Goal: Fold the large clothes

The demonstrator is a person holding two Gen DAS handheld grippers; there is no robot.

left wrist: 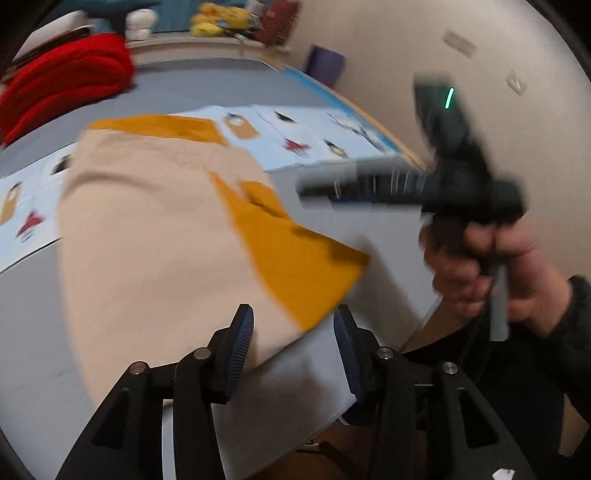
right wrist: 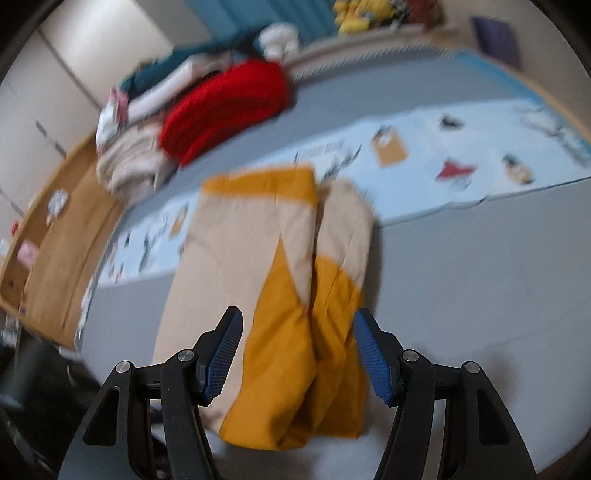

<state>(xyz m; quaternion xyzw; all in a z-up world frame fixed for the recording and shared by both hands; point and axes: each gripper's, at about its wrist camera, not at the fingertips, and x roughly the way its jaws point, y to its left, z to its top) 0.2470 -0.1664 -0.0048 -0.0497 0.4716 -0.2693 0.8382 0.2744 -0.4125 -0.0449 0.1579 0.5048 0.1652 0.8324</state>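
The big beige and yellow shirt (right wrist: 273,280) is lying flat on the grey bed (right wrist: 480,295), partly folded. It is resting just in front of both tongs, and its far end is lying on a light blue sheet with small pictures (right wrist: 424,147).

The right tongs (right wrist: 298,354) are hanging over the near yellow end of the shirt. Their two blue pads (right wrist: 371,363) are standing wide apart and are gripping nothing. Whether they are touching the cloth is hard to tell.

The left tongs (left wrist: 293,349) are also spread wide and are holding nothing. The beige side of the shirt (left wrist: 155,240) is lying ahead of them and to their left, and a yellow corner is poking out between the two pads. In the left wrist view, the right tongs (left wrist: 369,186) are showing up to the right as a dark blur, with the person's right hand (left wrist: 491,273) squeezing the handle.

Far beyond the tongs, a red blanket (right wrist: 229,107) is sitting on the bed next to a heap of other clothes (right wrist: 129,162). Yellow soft toys (left wrist: 221,20) are lying on a ledge behind the bed. Both pictures are blurry.
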